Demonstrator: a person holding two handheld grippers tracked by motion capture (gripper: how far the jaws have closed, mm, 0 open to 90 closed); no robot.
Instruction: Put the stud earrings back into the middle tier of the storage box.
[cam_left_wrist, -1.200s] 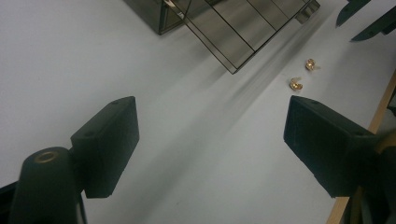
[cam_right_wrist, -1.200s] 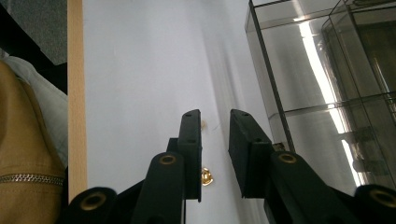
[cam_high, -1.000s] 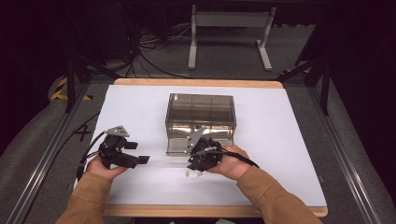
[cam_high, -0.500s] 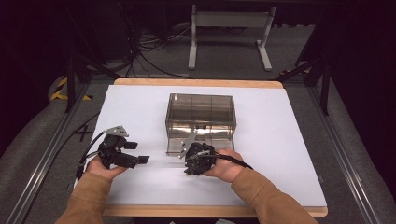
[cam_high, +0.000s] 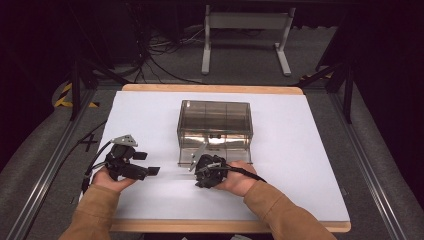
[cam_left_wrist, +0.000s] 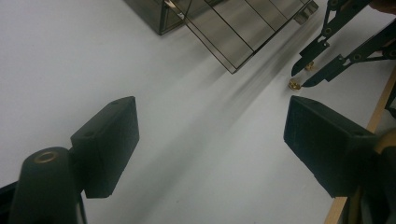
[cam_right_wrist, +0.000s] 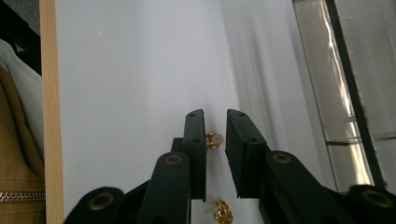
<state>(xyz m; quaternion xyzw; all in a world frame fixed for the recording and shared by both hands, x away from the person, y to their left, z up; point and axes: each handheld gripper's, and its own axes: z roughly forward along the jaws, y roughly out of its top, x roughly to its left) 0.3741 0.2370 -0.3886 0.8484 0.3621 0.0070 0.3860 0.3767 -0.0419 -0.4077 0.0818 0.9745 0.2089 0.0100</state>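
Note:
Two small gold metal pieces lie on the white table sheet (cam_high: 300, 165) in front of a smoked clear compartment box (cam_high: 215, 125). In the right gripper view one gold piece (cam_right_wrist: 214, 140) sits between the jaws of my right gripper (cam_right_wrist: 215, 114). The jaws stand a narrow gap apart, and the piece rests against one jaw. The second gold piece (cam_right_wrist: 223, 212) lies nearer the gripper's body. My right gripper (cam_high: 196, 176) points left, close to the box front. My left gripper (cam_high: 147, 163) rests to its left, wide open with nothing between its jaws.
The box (cam_left_wrist: 233, 32) has a clear panel lying at its front. The left gripper view catches my right gripper (cam_left_wrist: 301, 77) over the gold piece (cam_left_wrist: 294, 84). The table's wooden front edge (cam_right_wrist: 50, 116) runs close behind my right gripper.
My right gripper has shifted a little left and toward the table's front edge. The left gripper has stayed where it was.

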